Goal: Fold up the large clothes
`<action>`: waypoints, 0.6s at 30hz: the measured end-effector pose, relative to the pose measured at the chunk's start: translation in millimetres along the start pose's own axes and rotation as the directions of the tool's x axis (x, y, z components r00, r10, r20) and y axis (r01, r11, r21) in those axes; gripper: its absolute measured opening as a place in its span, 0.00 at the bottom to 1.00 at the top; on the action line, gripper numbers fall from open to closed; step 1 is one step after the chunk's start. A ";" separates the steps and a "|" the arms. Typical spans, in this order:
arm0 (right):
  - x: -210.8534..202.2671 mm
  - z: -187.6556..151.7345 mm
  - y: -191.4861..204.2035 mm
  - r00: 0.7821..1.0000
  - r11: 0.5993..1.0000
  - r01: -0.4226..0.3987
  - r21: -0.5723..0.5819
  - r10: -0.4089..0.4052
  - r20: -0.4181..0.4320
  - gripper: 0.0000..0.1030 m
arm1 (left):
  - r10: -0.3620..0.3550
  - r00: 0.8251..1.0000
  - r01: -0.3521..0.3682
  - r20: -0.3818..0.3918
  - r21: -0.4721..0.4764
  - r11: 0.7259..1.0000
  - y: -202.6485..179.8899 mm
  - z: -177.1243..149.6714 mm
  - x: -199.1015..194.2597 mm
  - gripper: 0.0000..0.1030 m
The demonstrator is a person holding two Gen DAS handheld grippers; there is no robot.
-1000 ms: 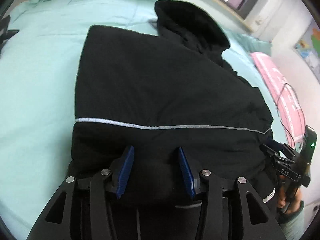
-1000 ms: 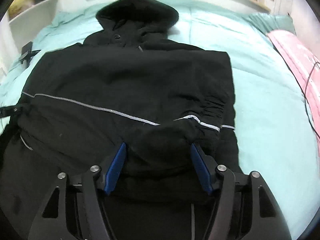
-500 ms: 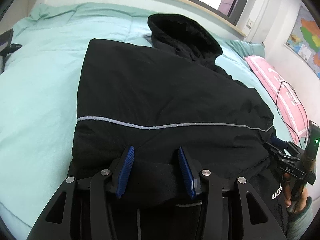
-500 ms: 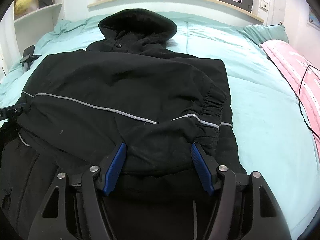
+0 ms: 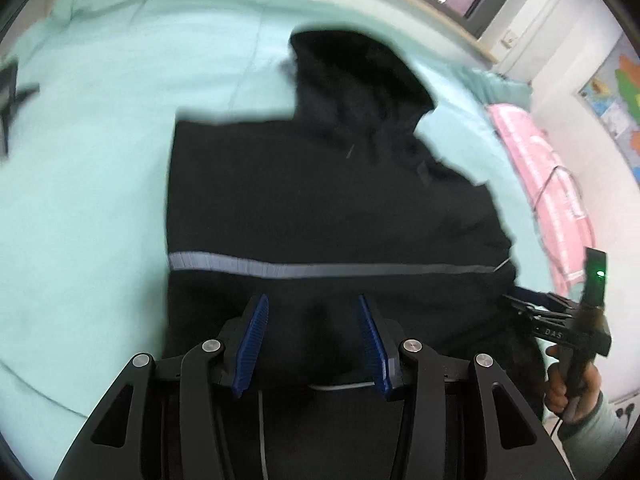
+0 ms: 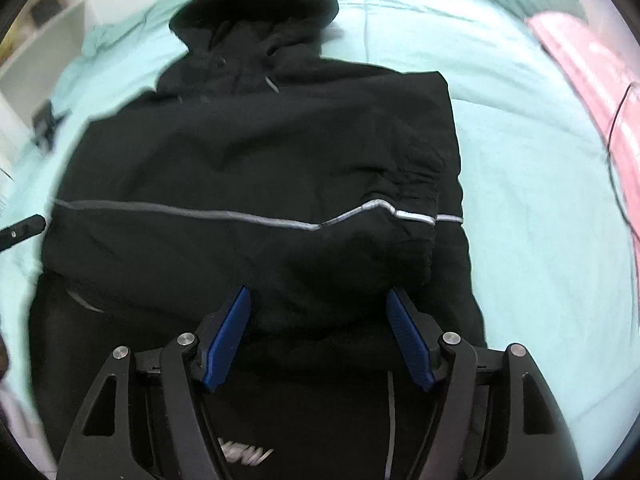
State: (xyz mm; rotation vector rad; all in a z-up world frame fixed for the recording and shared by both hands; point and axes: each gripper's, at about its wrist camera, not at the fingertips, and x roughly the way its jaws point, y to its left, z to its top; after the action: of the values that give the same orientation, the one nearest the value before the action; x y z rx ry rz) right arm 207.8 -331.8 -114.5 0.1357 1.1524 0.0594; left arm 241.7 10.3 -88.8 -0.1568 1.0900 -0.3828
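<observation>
A black hooded jacket (image 6: 256, 168) is laid across the middle of the bed (image 6: 520, 160), hood (image 6: 256, 12) toward the far edge by the window, lower body doubled up over the chest. A bunch of fabric is seen between the fingers of the left gripper (image 5: 312, 340), but whether it is clamped cannot be told. The right gripper (image 6: 318, 332) is being opened, cloth lying slack between its fingers. Compared with 1 second ago, both views are pulled back and upward, and the fold is left lying. The fold is judged placed; smoothing or 1 further fold may remain.
</observation>
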 end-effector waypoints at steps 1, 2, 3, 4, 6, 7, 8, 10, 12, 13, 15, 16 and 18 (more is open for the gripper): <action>-13.5 9.9 -3.7 1.000 1.000 -0.021 0.019 0.021 0.004 0.72 | 0.003 1.000 -0.003 0.014 0.014 1.000 -4.9 11.5 -12.4 0.46; -26.1 19.4 -6.6 0.999 0.999 -0.031 0.030 0.031 0.017 0.72 | 0.009 0.999 -0.010 0.032 0.028 1.000 -9.8 23.2 -23.3 0.46; -41.4 32.4 -10.1 0.999 0.999 -0.036 0.041 0.035 0.040 0.72 | 0.020 0.998 -0.023 0.056 0.040 0.999 -15.3 38.5 -35.4 0.46; -55.7 46.4 -13.4 0.997 0.998 -0.036 0.053 0.033 0.067 0.72 | 0.030 0.996 -0.034 0.081 0.046 0.998 -20.4 53.4 -45.1 0.47; -78.4 73.2 -17.4 0.992 0.995 -0.054 0.079 0.045 0.119 0.72 | 0.030 0.992 -0.037 0.126 0.053 0.998 -29.8 81.5 -59.5 0.48; -89.2 89.5 -18.6 0.987 0.992 -0.083 0.091 0.069 0.147 0.72 | 0.036 0.989 -0.044 0.144 0.053 0.998 -33.1 96.6 -64.6 0.48; -97.7 106.3 -18.1 0.982 0.990 -0.106 0.097 0.089 0.169 0.72 | 0.045 0.986 -0.053 0.160 0.047 0.997 -37.6 111.8 -68.1 0.48; -108.0 133.3 -13.6 0.975 0.989 -0.114 0.094 0.094 0.200 0.72 | 0.040 0.984 -0.048 0.174 0.041 0.998 -42.9 134.3 -69.5 0.49; -111.6 161.9 -7.2 0.970 0.991 -0.110 0.079 0.090 0.224 0.72 | 0.028 0.983 -0.035 0.182 0.036 0.999 -44.2 157.6 -64.9 0.51; -109.9 174.7 -4.6 0.969 0.992 -0.106 0.072 0.086 0.233 0.72 | 0.034 0.983 -0.041 0.178 0.033 0.999 -43.5 172.6 -57.5 0.52; -96.5 201.0 -1.9 0.969 0.993 -0.097 0.073 0.077 0.237 0.72 | 0.047 0.984 -0.055 0.173 0.042 0.998 -42.3 196.5 -39.1 0.53; -86.1 213.3 -3.0 0.971 0.992 -0.094 0.080 0.074 0.228 0.72 | 0.062 0.985 -0.071 0.164 0.047 0.996 -40.5 209.5 -24.2 0.53; -56.6 238.9 -8.1 0.977 0.990 -0.104 0.093 0.084 0.197 0.72 | 0.095 0.987 -0.102 0.131 0.054 0.993 -35.7 231.0 7.3 0.53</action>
State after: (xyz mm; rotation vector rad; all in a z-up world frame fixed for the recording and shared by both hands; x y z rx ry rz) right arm 403.0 -364.7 31.1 0.2824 0.9550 0.0695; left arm 441.2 -39.8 22.3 -0.0726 0.9548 -0.3122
